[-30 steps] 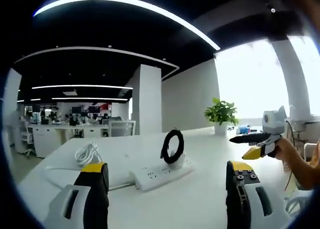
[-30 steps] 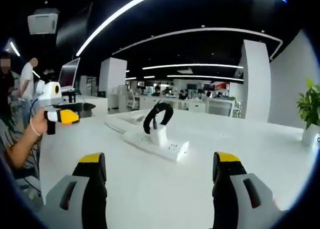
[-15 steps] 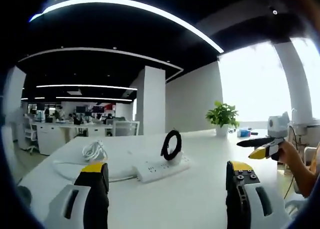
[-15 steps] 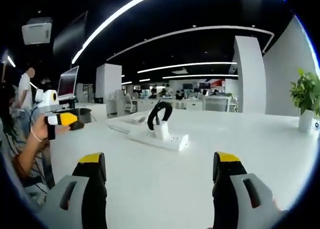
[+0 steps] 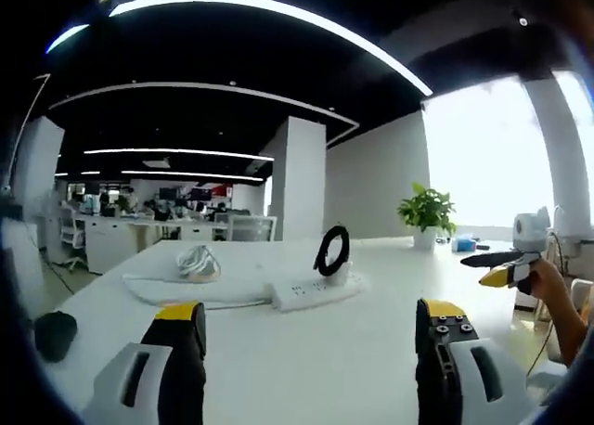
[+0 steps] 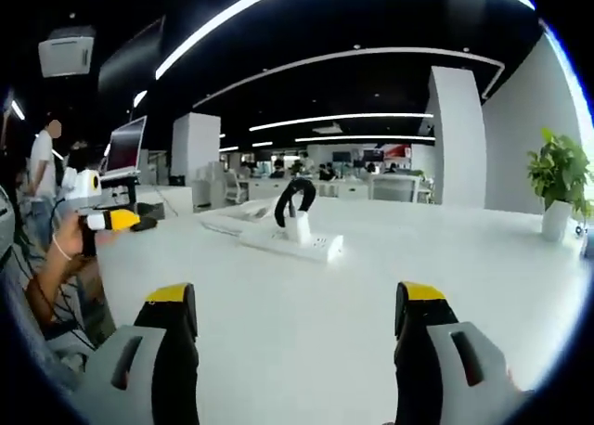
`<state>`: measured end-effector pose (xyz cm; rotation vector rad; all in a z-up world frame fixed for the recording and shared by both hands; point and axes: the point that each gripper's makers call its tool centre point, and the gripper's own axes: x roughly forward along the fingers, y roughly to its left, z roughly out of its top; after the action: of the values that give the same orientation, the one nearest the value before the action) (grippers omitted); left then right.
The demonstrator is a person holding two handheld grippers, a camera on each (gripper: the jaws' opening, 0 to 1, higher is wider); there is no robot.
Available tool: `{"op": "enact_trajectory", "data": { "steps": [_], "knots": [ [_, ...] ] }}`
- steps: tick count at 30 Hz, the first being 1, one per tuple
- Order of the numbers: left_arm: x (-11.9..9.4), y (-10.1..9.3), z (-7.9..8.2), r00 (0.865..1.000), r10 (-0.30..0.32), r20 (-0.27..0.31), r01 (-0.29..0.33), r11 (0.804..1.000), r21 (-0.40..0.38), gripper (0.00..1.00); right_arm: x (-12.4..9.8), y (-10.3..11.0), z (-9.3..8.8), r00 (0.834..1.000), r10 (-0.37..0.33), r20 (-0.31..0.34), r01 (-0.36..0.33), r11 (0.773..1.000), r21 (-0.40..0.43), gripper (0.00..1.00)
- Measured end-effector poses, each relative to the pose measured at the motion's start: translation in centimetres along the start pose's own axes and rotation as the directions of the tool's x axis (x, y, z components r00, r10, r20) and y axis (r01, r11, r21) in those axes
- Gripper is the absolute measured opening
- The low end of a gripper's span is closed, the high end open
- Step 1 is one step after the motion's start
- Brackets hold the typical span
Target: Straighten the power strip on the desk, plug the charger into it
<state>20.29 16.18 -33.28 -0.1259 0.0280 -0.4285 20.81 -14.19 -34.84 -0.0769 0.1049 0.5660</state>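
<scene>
A long white desk [image 5: 306, 351] is stretching through an open office. A white rectangular power strip [image 5: 316, 291] is lying far ahead, carrying a white charger with looped black cable [image 5: 332, 252]. The left gripper [image 5: 302, 332] and right gripper [image 6: 295, 314] are hovering near, jaws apart, gripping nothing.

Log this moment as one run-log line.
left gripper: open, empty | right gripper: open, empty | charger: upright in power strip | strip: on desk, beyond both grippers

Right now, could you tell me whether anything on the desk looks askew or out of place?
Nothing looks damaged or spilled. The power strip lies at an angle across the desk, with the charger and its looped black cable standing on it.
</scene>
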Motion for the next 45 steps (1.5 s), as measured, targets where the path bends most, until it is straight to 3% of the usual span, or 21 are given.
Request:
{"op": "enact_trajectory", "data": {
  "steps": [6,9,13,21,27,37,45],
  "knots": [
    [-0.9,0.6,-0.1,0.999,0.038,0.009,-0.038,0.999,0.017,0.97,-0.7,-0.6,-0.7,1.0,-0.025,0.007,0.025,0.999,0.021,0.88],
    [-1.1,0.7,-0.1,0.999,0.034,0.023,-0.034,0.999,0.009,0.99,-0.9,-0.1,-0.7,0.999,0.011,0.051,-0.014,0.998,0.058,0.92],
    [-1.3,0.8,-0.2,0.999,0.039,0.031,-0.038,0.999,-0.003,0.99,-1.4,-0.2,-0.8,0.996,-0.002,0.089,-0.004,0.997,0.073,0.95],
    [-2.0,1.2,-1.2,0.995,0.102,-0.011,-0.101,0.993,0.064,0.99,-2.4,-1.1,-2.0,0.996,-0.084,0.027,0.085,0.996,-0.026,0.99],
    [-2.8,0.7,-1.8,0.994,0.106,-0.021,-0.105,0.993,0.06,0.99,-3.3,-1.9,-3.0,0.989,-0.149,0.021,0.149,0.989,0.005,1.0],
    [-3.8,0.9,-2.2,0.991,0.132,-0.016,-0.132,0.991,0.033,0.99,-4.0,-2.3,-4.2,0.982,-0.189,-0.006,0.189,0.982,0.007,1.0],
    [-4.4,1.2,-3.2,0.988,0.147,-0.04,-0.146,0.989,0.029,0.99,-4.4,-2.2,-4.2,0.981,-0.196,-0.006,0.196,0.981,0.015,1.0]
  ]
}}
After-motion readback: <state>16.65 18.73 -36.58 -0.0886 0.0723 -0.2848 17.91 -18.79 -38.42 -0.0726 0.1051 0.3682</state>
